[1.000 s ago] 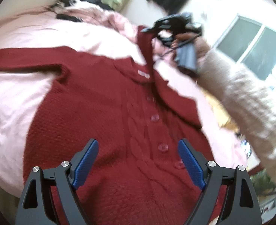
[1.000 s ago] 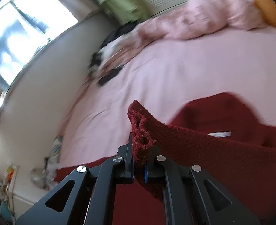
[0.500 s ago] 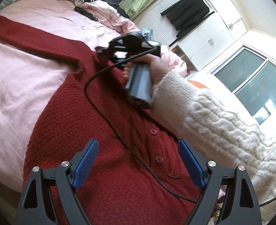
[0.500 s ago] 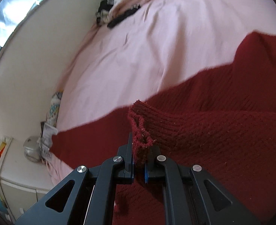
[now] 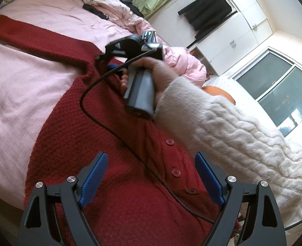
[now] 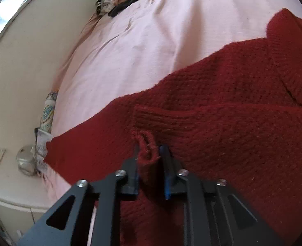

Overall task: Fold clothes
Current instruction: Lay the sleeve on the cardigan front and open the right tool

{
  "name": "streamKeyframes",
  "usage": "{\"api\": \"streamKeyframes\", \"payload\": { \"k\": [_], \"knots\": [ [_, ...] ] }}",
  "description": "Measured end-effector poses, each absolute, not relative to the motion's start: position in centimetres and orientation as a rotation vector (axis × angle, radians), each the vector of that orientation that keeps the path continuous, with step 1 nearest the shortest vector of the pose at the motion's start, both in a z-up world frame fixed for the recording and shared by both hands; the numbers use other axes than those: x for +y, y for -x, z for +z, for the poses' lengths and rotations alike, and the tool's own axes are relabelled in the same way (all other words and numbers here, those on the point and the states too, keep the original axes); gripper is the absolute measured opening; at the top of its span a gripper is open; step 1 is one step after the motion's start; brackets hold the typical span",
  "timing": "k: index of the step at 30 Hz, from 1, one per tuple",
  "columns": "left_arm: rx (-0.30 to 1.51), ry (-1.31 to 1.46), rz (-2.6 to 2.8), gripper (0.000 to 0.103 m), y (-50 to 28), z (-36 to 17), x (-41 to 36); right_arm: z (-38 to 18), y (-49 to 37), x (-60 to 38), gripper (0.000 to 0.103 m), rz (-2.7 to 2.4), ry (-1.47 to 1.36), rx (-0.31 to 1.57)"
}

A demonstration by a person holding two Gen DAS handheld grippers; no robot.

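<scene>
One red cardigan (image 5: 73, 135) lies spread on the pink bed (image 5: 17, 94), its far sleeve running long toward the left edge of the left wrist view and its folded-in sleeve cuff (image 6: 147, 151) lying straight ahead between the pads of the right gripper (image 6: 150, 164), whose jaws are opening off it. The left gripper (image 5: 151, 176) hovers wide open and empty over the buttoned front, farther from that cuff. The hem and near side are cut off by the frames.
</scene>
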State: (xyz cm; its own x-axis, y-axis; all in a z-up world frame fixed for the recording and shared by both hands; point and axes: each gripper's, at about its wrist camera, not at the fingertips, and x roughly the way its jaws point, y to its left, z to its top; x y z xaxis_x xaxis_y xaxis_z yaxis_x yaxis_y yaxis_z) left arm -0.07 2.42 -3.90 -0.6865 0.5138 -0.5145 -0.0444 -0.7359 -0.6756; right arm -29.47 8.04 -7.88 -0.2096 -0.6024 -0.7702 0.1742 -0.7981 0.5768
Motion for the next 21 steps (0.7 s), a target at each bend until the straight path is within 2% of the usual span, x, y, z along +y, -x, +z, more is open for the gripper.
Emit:
{"api": "streamKeyframes", "payload": {
  "k": [2,4,5,10,13,17,21],
  "knots": [
    [-0.923,1.042,2.453,0.087,0.3,-3.9,2.6,-7.2,29.3,7.9,0.041,-1.992,-1.579,-0.494],
    [-0.913,1.052,2.459,0.087,0.3,-3.9,2.7,-6.7,28.8,8.1,0.066,-1.926,-1.585,-0.505],
    [-0.904,1.059,2.464,0.087,0.4,-3.8,2.8,-6.3,28.3,8.1,0.069,-1.872,-1.583,-0.504],
    [-0.863,1.093,2.479,0.087,0.5,-3.8,3.4,-2.9,25.8,10.1,0.070,-1.836,-1.417,-0.423],
    [-0.837,1.119,2.489,0.087,0.6,-3.8,3.8,-0.8,24.9,14.7,0.070,-1.900,-1.290,-0.469],
    [-0.800,1.151,2.505,0.087,0.8,-3.7,4.2,-0.3,25.8,25.9,0.070,-2.128,-1.210,-0.634],
    [-0.769,1.177,2.520,0.087,1.0,-3.6,4.7,-2.6,27.5,38.3,0.070,-2.311,-1.304,-0.928]
  ]
}}
